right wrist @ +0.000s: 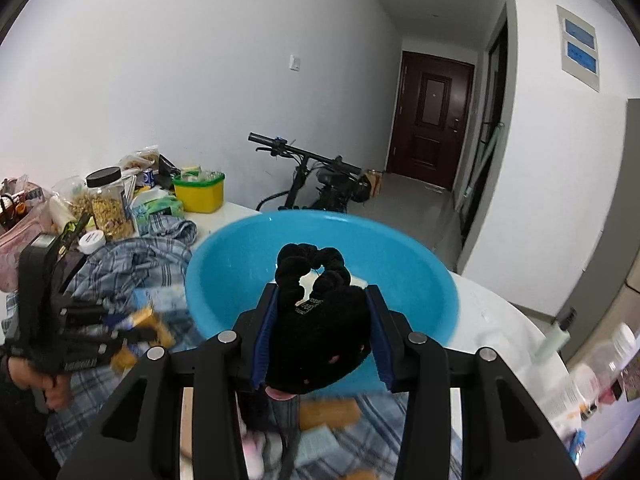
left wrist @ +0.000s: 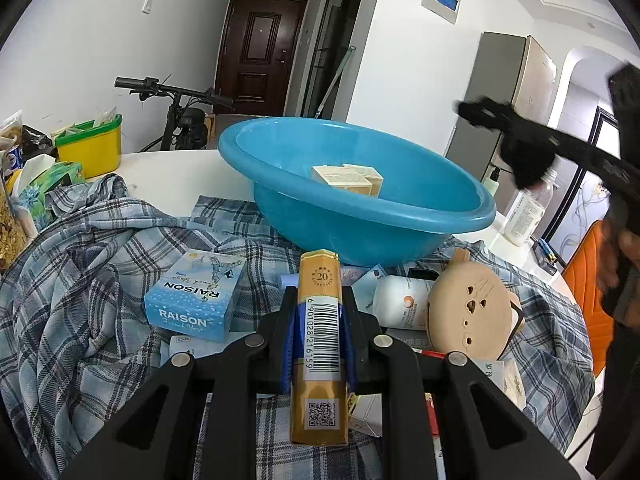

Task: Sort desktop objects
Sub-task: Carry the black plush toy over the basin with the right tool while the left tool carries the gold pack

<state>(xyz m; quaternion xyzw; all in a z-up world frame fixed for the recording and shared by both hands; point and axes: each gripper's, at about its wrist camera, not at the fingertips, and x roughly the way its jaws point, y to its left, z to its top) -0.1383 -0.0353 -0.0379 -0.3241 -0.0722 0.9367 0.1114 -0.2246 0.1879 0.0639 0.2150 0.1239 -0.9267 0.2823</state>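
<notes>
My left gripper [left wrist: 319,312] is shut on a gold cigarette pack [left wrist: 320,344], held upright above the plaid cloth [left wrist: 80,320], just short of the blue basin [left wrist: 352,216]. Two beige boxes [left wrist: 347,179] lie inside the basin. My right gripper [right wrist: 320,312] is shut on a black scrunchie [right wrist: 316,320] and holds it over the near rim of the blue basin [right wrist: 224,280]. In the left wrist view the right gripper [left wrist: 520,136] hangs blurred at the upper right with the black scrunchie [left wrist: 524,160]. The left gripper [right wrist: 132,332] shows blurred at the left of the right wrist view.
On the cloth lie a blue RAISON box [left wrist: 196,296], a white bottle [left wrist: 404,300], a tan round cat-face object [left wrist: 468,312] and small boxes. A yellow tub [left wrist: 90,148], tissue pack [left wrist: 48,184] and snack jars [right wrist: 108,200] stand at the left. A bicycle [right wrist: 316,176] stands behind.
</notes>
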